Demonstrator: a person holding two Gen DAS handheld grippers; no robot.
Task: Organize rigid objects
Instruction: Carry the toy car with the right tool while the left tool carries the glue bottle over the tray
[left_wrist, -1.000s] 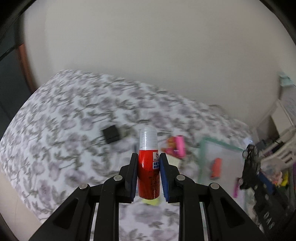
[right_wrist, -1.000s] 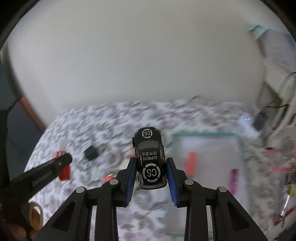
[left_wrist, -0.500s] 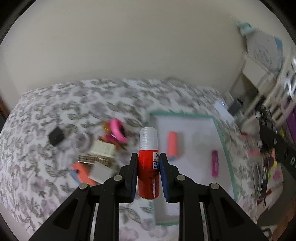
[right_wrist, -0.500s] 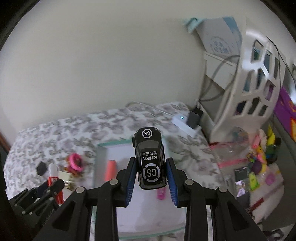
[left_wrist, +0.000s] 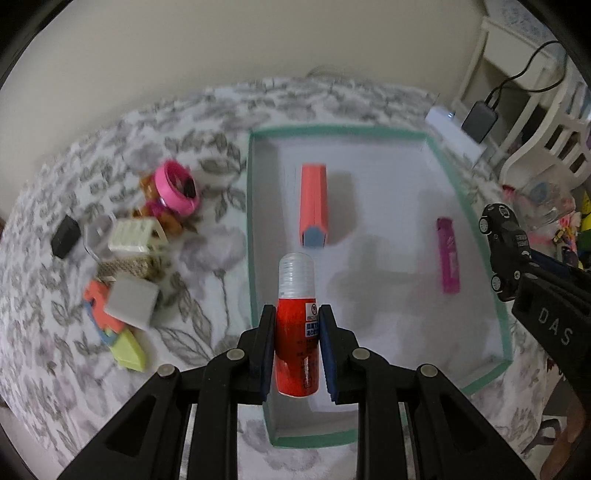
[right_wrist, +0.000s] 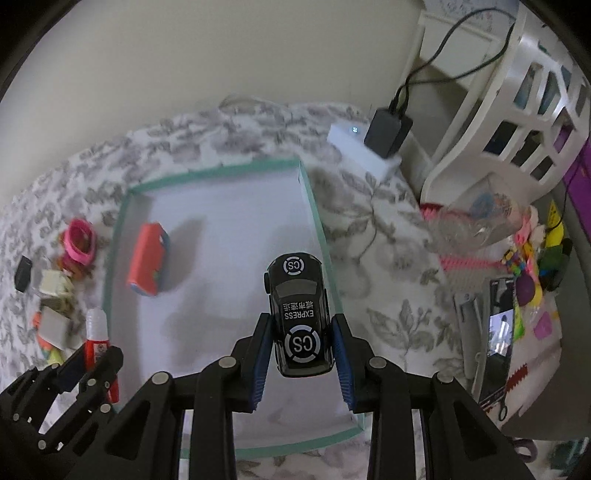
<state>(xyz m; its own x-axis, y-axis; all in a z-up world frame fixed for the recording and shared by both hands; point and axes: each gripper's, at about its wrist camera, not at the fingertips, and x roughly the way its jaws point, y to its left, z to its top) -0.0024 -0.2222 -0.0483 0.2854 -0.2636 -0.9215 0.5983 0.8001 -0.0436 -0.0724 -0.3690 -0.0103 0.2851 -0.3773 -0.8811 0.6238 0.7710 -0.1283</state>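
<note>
The left gripper (left_wrist: 296, 356) is squeezing a red bottle (left_wrist: 296, 343) with a clear cap between its jaws, and the bottle is standing up straight. The right gripper (right_wrist: 302, 360) is squeezing a little black toy car (right_wrist: 298, 314) between its jaws, with the car's nose pointing away from the jaws. Both are hanging over a white tray (left_wrist: 252, 229) with a green rim, which is lying on a flowery cloth (left_wrist: 207, 325). Inside the tray, ahead of the left jaws, an orange box (left_wrist: 314, 203) is lying, and a purple lighter (left_wrist: 448, 254) is lying off to their right. A pile of small things, with a pink ring (left_wrist: 175, 188) on top, is sitting left of the tray
</note>
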